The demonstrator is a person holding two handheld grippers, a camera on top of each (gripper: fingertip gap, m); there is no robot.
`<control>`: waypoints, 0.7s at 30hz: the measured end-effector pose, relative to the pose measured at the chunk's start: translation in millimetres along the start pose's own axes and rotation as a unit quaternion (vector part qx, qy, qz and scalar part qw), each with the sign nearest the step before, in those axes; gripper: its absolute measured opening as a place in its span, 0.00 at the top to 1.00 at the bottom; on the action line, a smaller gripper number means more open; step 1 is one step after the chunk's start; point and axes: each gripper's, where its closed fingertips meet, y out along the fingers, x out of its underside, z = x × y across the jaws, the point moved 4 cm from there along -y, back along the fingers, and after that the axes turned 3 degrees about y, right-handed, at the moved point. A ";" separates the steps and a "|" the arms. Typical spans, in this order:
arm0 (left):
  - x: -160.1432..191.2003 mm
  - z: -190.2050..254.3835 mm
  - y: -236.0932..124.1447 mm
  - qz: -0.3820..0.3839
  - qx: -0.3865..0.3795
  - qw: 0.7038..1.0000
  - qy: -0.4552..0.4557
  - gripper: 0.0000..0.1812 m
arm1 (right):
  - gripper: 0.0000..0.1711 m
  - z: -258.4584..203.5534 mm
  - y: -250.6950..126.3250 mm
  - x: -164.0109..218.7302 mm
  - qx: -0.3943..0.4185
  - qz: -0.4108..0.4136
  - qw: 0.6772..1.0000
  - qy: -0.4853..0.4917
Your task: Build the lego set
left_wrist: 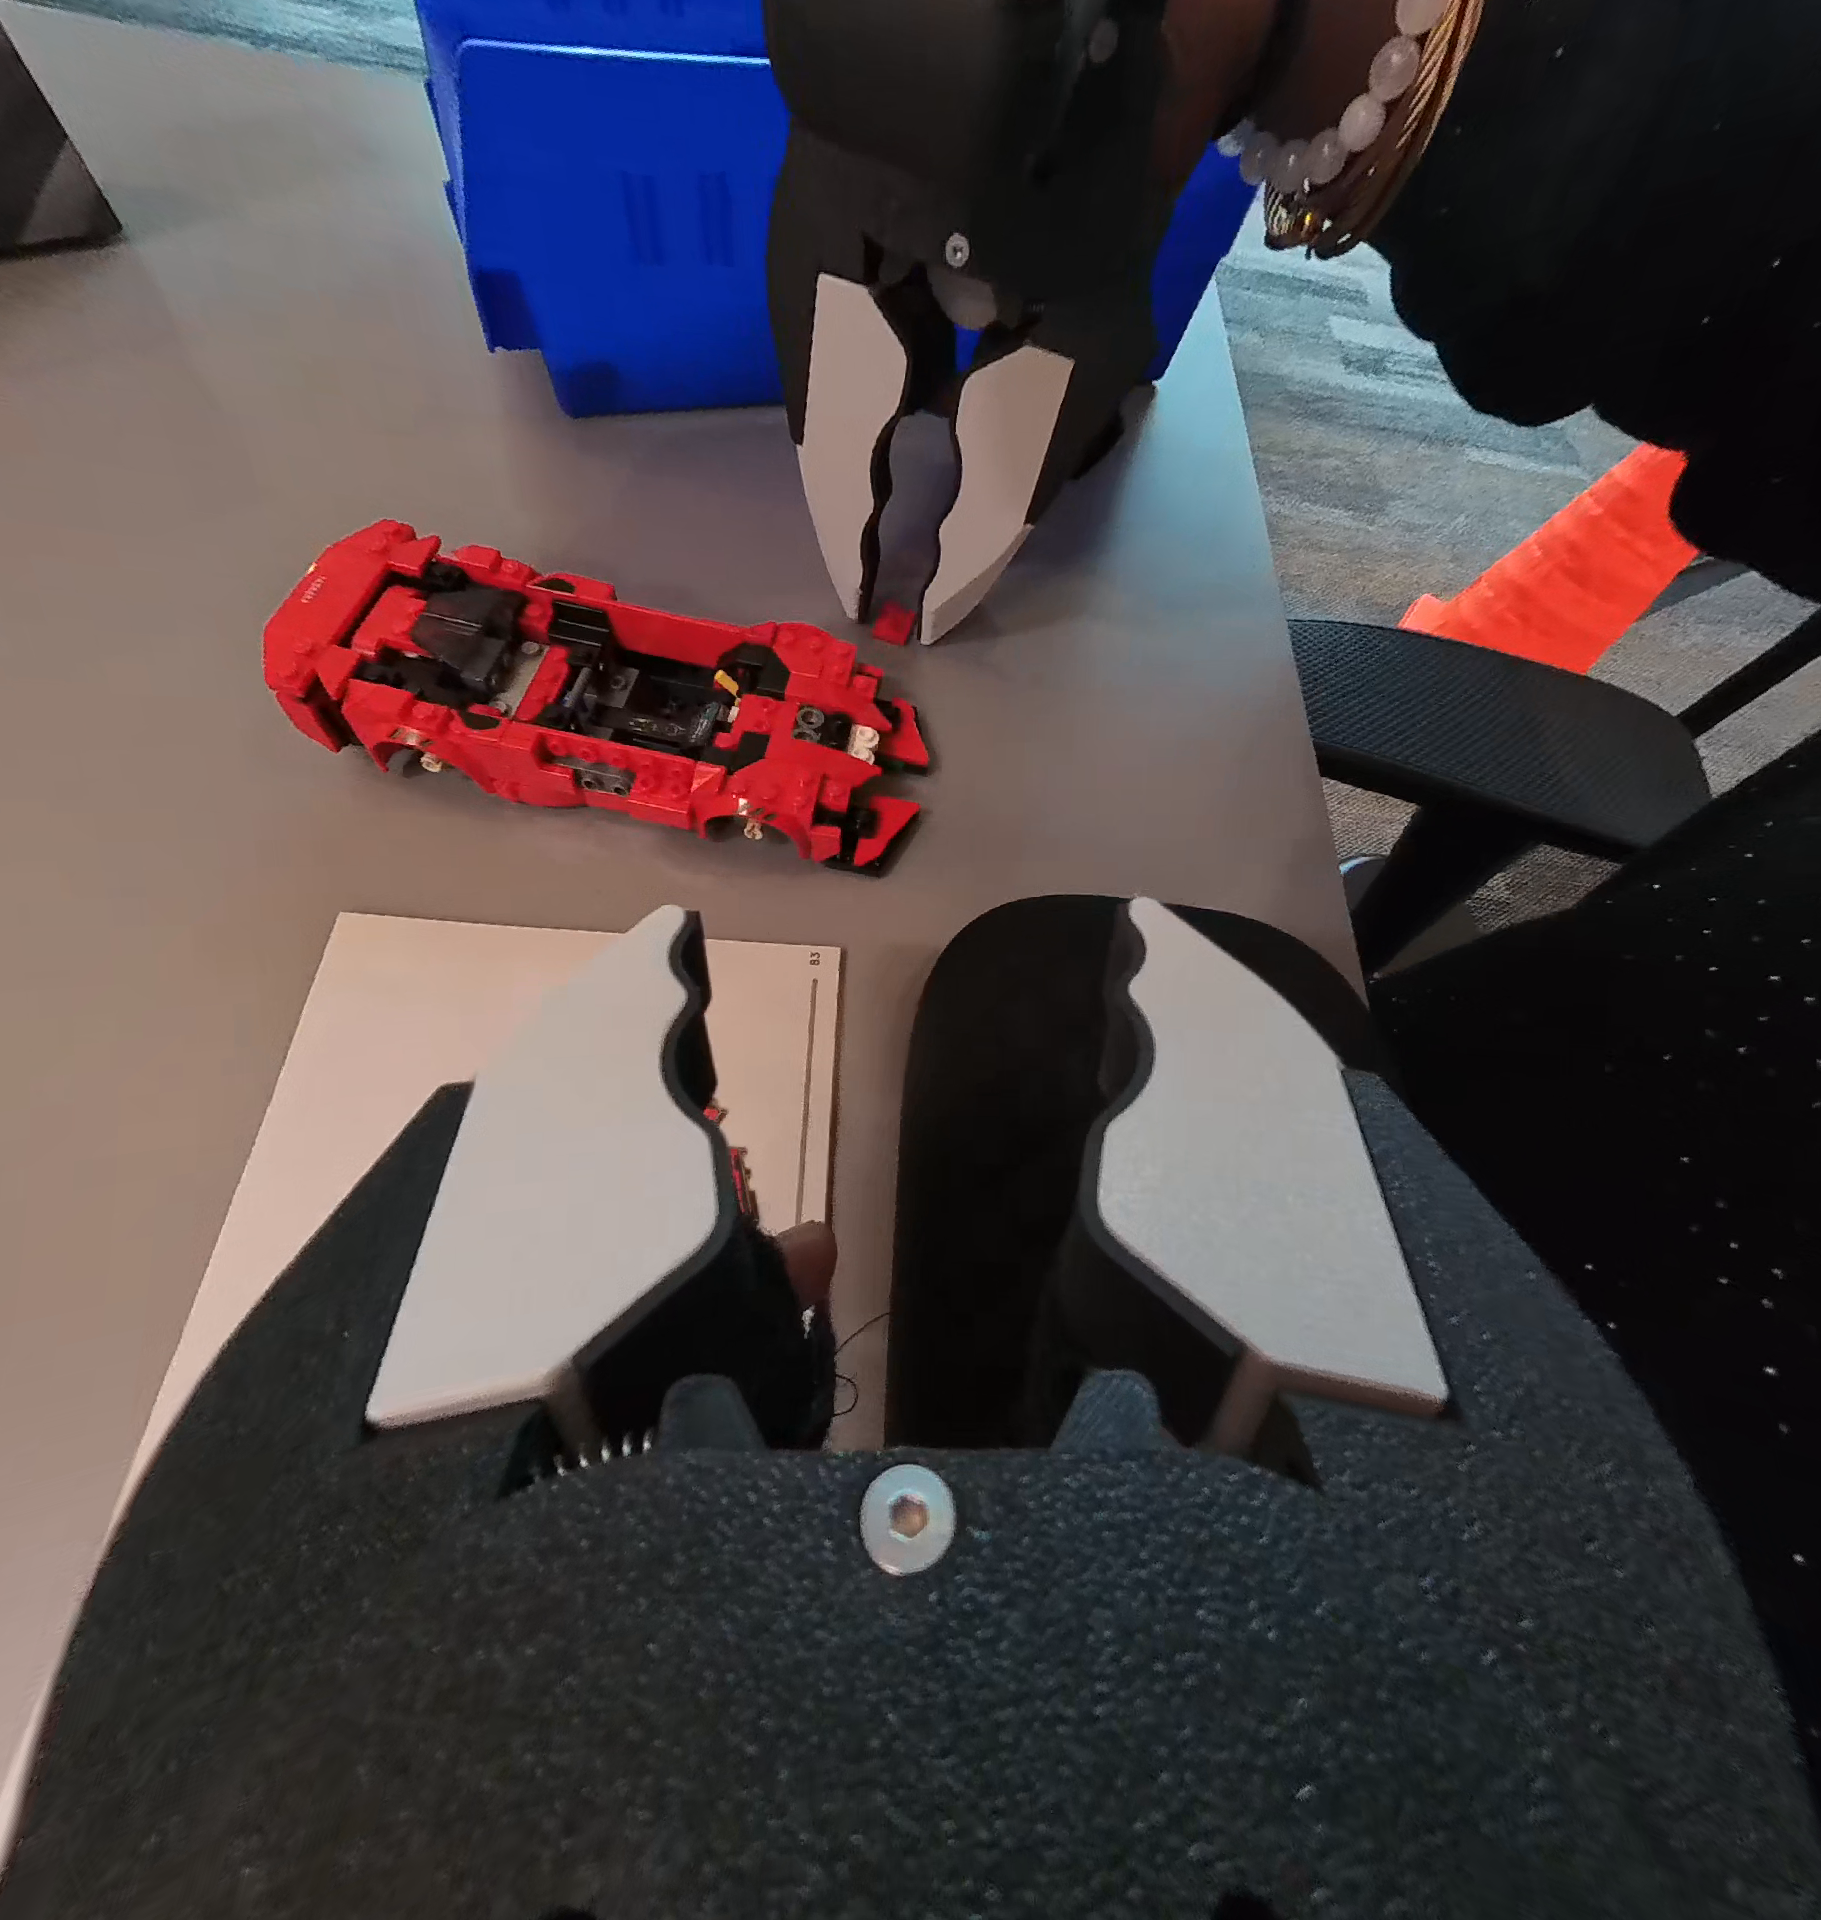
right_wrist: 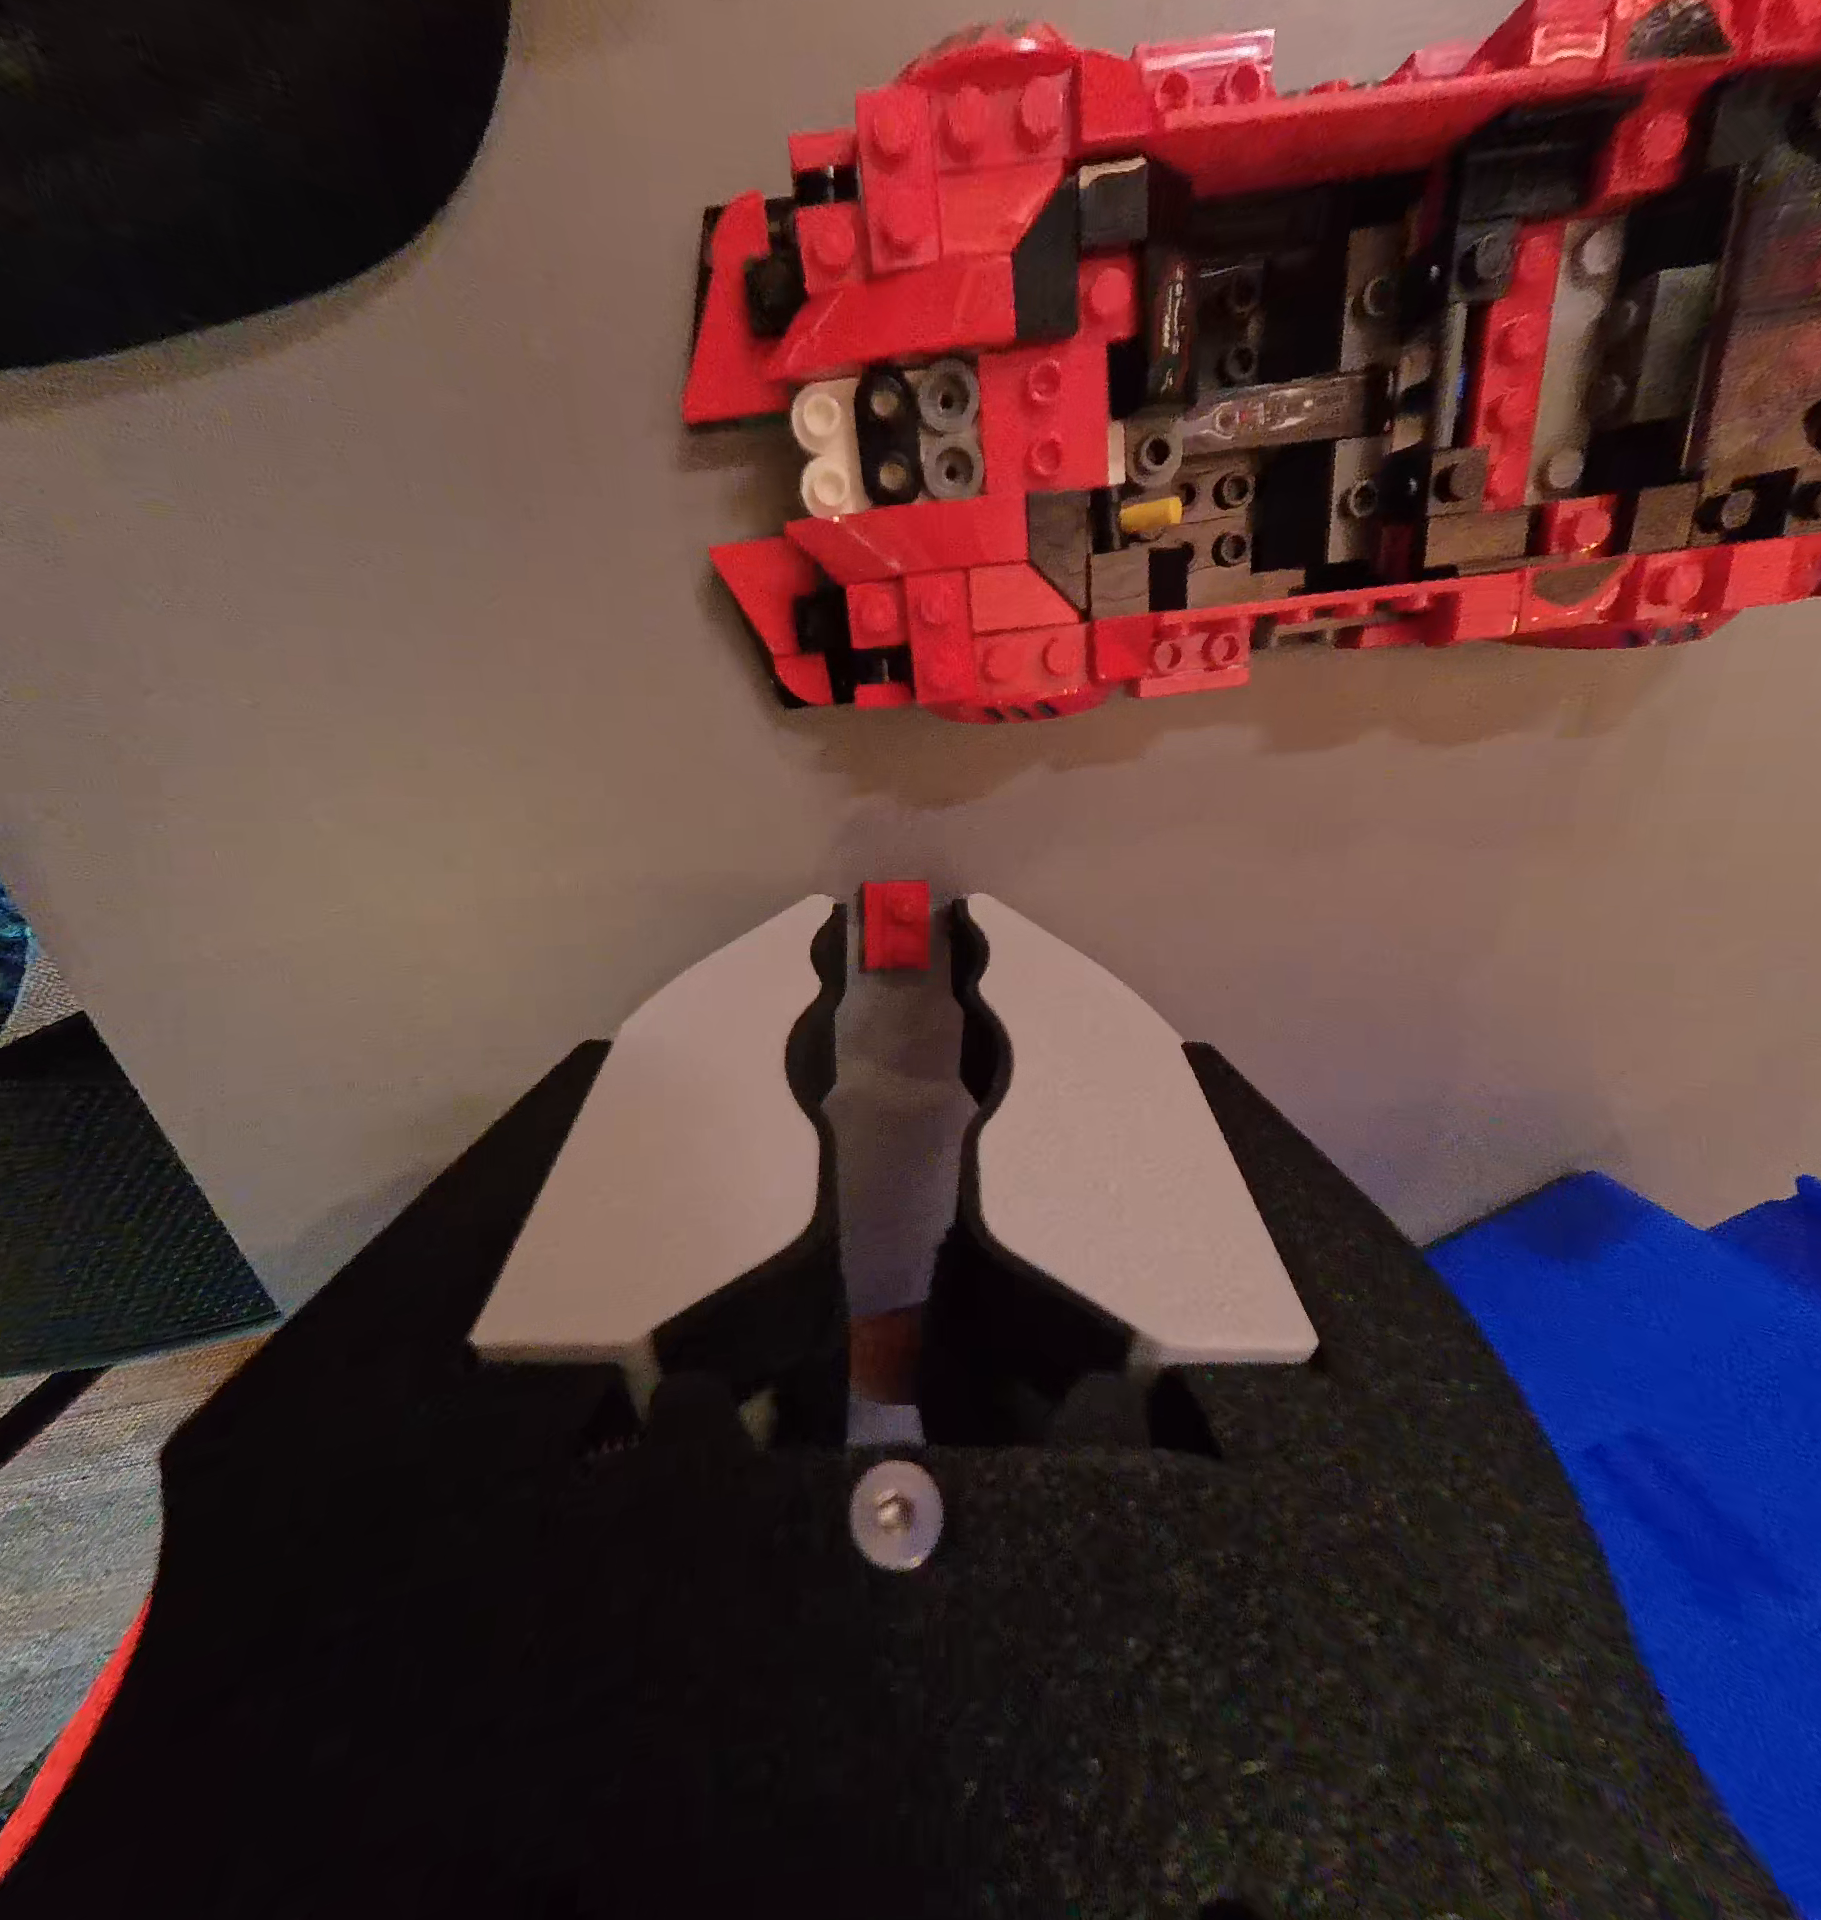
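Our right tongs (right_wrist: pixel 898 914) are pinched narrow on a small red Lego plate (right_wrist: pixel 895 925), the piece held between the two tips just above the grey surface (right_wrist: pixel 366 675). In the left wrist view the same tongs (left_wrist: pixel 893 623) point down from twelve o'clock, the little plate (left_wrist: pixel 893 621) showing at their tips, near the surface.

The half-built red Lego car (left_wrist: pixel 594 696) lies flat on the surface, with no wheels fitted that we can see, its black and grey interior open from above. From the right tongs it sits at about one o'clock (right_wrist: pixel 1249 395), near but apart from the held plate. In the left wrist view it lies at about eleven o'clock from our left tongs.

Our left tongs (left_wrist: pixel 911 925) are spread wide and hold nothing. Under them lies the open instruction booklet (left_wrist: pixel 386 1039), at their seven o'clock side.

A blue plastic bin (left_wrist: pixel 615 208) stands beyond the car at twelve o'clock. A black chair armrest (left_wrist: pixel 1488 727) shows past the surface's edge at three o'clock.
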 end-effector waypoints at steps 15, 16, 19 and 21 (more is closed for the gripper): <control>26.9 -30.5 -62.2 -0.082 -0.072 0.994 0.012 0.59 | 0.93 -3.4 0.1 1.8 -0.011 0.002 1.000 0.013; 29.1 -33.3 -68.1 -0.088 -0.080 0.993 0.007 0.59 | 0.93 -3.4 0.1 1.8 -0.010 0.001 1.000 0.013; 28.4 -38.7 -81.7 -0.070 -0.093 0.993 -0.009 0.59 | 0.93 -3.4 0.2 1.6 -0.011 -0.002 1.000 0.015; 29.5 -37.4 -85.3 -0.066 -0.092 0.994 -0.007 0.59 | 0.93 -3.3 0.2 1.1 -0.011 -0.005 1.000 0.015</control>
